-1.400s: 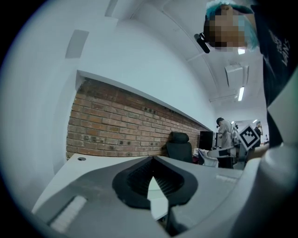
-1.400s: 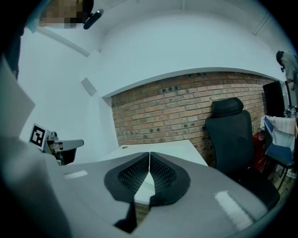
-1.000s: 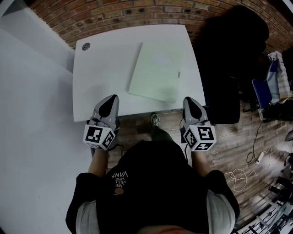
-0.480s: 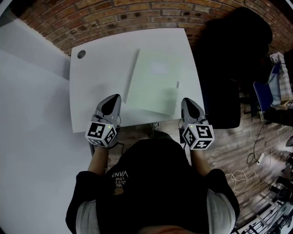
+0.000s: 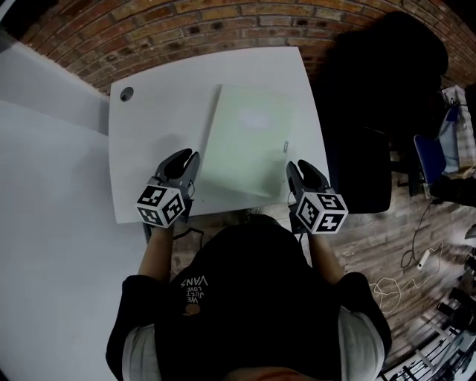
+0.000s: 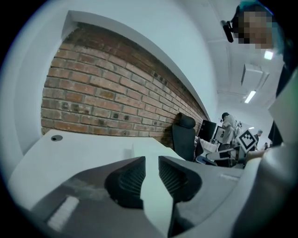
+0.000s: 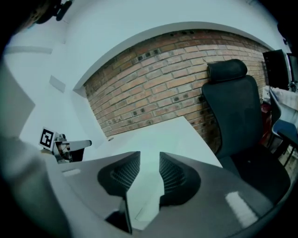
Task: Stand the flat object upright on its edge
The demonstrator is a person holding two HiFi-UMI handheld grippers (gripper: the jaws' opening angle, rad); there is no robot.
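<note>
A pale green flat rectangular board point(image 5: 249, 138) lies flat on the white square tabletop point(image 5: 152, 134), long sides running away from the person, near short edge close to the table's near edge; it is not upright yet. The left gripper point(image 5: 184, 158) is over the table just beside the board's left long edge, nr the near-left corner. The right gripper point(image 5: 296, 170) is just beside the near-right corner. Whether either touches the board can't be told. In the left gripper view the left gripper point(image 6: 151, 160) has its jaws a little apart w/ a narrow gap, having just been opening. Nothing is pinched; only the board point(image 6: 153, 195) shows thru the gap, lying below. In the right gripper view the right gripper point(image 7: 150, 158) is likewise part-open, jaws just opened, gripping nothing, w/ the board point(image 7: 145, 188) showing low btwn them. A black high-back office chair point(image 5: 372, 111) stands right of the table, w/ a red-brick wall point(image 5: 223, 18) behind.
</note>
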